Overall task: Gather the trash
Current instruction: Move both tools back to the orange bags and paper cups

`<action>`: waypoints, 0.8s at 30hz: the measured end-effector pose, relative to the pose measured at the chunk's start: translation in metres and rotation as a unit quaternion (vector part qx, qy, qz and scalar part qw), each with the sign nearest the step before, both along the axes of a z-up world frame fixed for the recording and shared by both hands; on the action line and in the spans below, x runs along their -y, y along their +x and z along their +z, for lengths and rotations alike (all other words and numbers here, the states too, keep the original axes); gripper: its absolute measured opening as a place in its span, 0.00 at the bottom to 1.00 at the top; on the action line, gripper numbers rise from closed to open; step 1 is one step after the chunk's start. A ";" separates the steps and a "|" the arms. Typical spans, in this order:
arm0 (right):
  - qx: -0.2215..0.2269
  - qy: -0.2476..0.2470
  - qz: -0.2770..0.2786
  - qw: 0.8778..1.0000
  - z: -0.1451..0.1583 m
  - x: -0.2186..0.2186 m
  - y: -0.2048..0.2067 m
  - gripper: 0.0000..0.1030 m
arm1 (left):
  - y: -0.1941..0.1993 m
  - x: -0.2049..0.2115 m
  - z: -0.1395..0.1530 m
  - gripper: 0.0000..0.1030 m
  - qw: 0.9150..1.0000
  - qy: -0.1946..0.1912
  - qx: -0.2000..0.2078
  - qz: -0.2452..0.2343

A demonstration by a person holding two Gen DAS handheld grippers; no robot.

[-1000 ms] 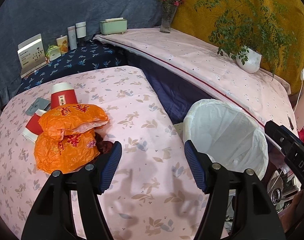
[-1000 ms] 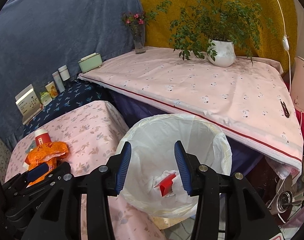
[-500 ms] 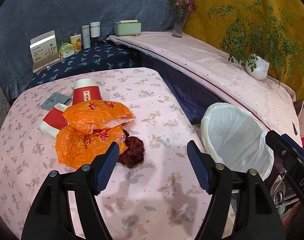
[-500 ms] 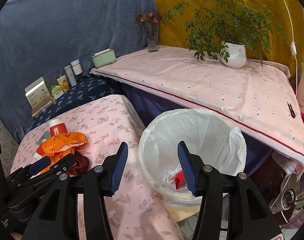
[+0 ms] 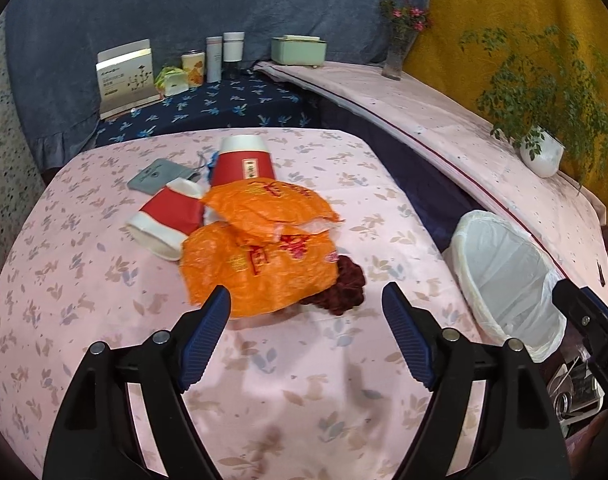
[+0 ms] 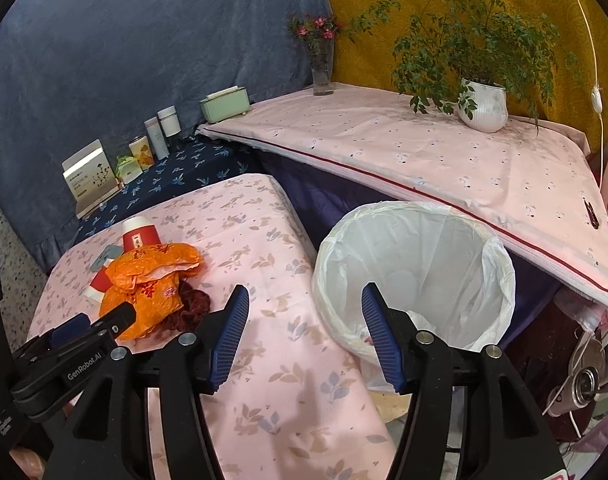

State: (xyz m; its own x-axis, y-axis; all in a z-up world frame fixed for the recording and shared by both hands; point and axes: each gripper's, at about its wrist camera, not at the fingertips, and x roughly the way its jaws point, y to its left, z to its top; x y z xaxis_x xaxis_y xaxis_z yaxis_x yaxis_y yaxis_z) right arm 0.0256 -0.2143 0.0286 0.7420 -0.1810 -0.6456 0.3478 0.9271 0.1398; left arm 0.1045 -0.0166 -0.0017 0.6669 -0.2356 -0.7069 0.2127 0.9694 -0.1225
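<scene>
Left gripper (image 5: 306, 324) hangs over the pink table (image 5: 75, 280) with its jaws opening and nothing between them; the orange bags (image 5: 259, 256) and dark red scrap (image 5: 344, 292) lie just ahead at 12 o'clock, and bare cloth lies below. Right gripper (image 6: 304, 332) is opening too, empty, above the table's right edge (image 6: 304, 264), with the white-lined bin (image 6: 416, 264) at 1 o'clock just beside that edge.

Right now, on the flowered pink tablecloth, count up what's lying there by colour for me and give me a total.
Orange wrappers: 2, one on top of the other
Red and white paper cups: 2, one upside down, one on its side
Dark red crumpled lump: 1
Grey flat pouch: 1
Total: 6
</scene>
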 end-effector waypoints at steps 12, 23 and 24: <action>-0.005 -0.013 0.049 0.999 0.000 -0.051 0.016 0.56 | 0.003 -0.053 -0.014 0.74 0.999 0.006 -0.010 0.041; -0.016 -0.023 0.125 0.992 -0.012 -0.122 0.073 0.56 | 0.025 -0.110 -0.022 0.85 0.995 0.017 -0.015 0.092; -0.017 -0.024 0.132 0.991 -0.013 -0.128 0.079 0.56 | 0.027 -0.114 -0.023 0.85 0.995 0.020 -0.015 0.094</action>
State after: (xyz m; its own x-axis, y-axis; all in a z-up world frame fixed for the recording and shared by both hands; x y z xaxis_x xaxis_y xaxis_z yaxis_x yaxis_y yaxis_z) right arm 0.1043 -0.0868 0.0152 0.7450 -0.0150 -0.6669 0.0970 0.9916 0.0861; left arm 0.1313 0.0975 -0.0245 0.6757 -0.0790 -0.7329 0.0232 0.9960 -0.0860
